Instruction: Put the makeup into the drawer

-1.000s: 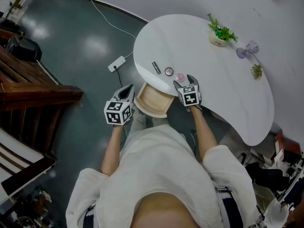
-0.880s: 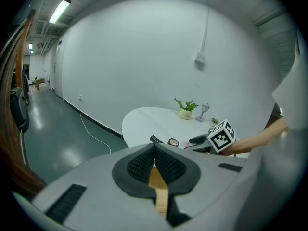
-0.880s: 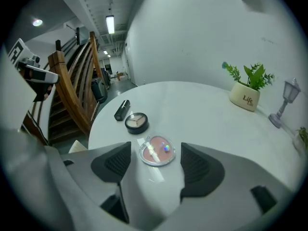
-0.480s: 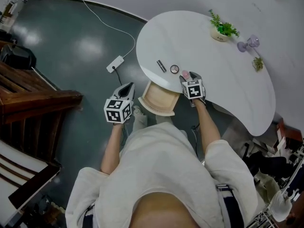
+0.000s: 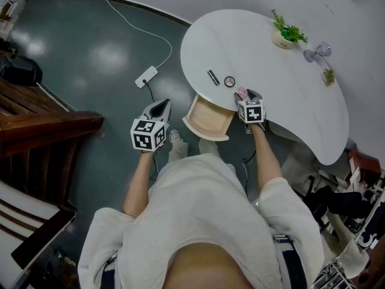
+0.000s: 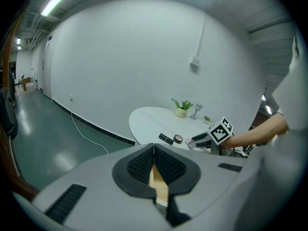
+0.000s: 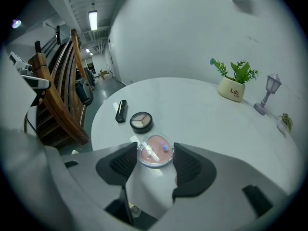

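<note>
A pink round compact [image 7: 153, 149] lies on the white table [image 7: 202, 114], between the jaws of my right gripper [image 7: 155, 157]. The jaws are closing and the pads stand right at its rim. Beyond it lie a brown-toned compact [image 7: 141, 121] and a black lipstick [image 7: 121, 110]. In the head view my right gripper [image 5: 247, 96] reaches over the table edge by the pink compact [image 5: 242, 91]. The wooden drawer [image 5: 207, 118] hangs open under the edge. My left gripper [image 5: 159, 108] hovers left of the drawer, shut and empty, its pads [image 6: 144, 162] together.
A potted plant [image 5: 287, 35], a small lamp figure [image 5: 317, 53] and a tiny plant [image 5: 328, 75] stand at the table's far side. A power strip [image 5: 147, 76] with its cable lies on the dark floor. Wooden stairs [image 5: 42, 119] rise at the left.
My right gripper's jaws have drawn in around the pink compact. My left gripper has moved a little away from the open drawer.
</note>
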`<state>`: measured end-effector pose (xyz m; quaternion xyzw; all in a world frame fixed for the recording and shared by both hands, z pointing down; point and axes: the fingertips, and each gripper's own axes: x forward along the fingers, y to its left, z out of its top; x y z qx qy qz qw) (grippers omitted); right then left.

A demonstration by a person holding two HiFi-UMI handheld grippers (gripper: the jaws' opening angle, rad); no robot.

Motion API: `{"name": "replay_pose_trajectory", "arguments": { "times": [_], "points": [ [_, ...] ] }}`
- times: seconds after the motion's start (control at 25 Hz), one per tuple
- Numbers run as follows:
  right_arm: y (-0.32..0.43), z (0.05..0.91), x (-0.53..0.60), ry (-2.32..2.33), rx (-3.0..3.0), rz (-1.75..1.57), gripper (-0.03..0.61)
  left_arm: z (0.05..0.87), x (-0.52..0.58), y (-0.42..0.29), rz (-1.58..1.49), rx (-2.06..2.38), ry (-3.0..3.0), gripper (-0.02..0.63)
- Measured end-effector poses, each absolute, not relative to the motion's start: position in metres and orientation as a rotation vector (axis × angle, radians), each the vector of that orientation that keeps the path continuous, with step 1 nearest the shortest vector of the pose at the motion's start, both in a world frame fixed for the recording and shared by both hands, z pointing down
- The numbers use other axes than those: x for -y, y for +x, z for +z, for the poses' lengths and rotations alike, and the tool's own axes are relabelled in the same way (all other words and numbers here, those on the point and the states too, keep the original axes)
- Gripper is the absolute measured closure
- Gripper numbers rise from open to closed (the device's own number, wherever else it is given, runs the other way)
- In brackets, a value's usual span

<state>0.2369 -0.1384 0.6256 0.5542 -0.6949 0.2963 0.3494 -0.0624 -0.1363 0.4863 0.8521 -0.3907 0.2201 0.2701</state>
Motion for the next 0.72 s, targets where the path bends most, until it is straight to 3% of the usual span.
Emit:
{"name": "replay_pose_trajectory", "arguments": {
  "times": [0.72],
  "points": [
    [0.11,0.587,0.066,1.238,2.078,0.669,0.347,0.511,0.112,-0.059,0.607,0.997,2.269,0.603]
  ]
}}
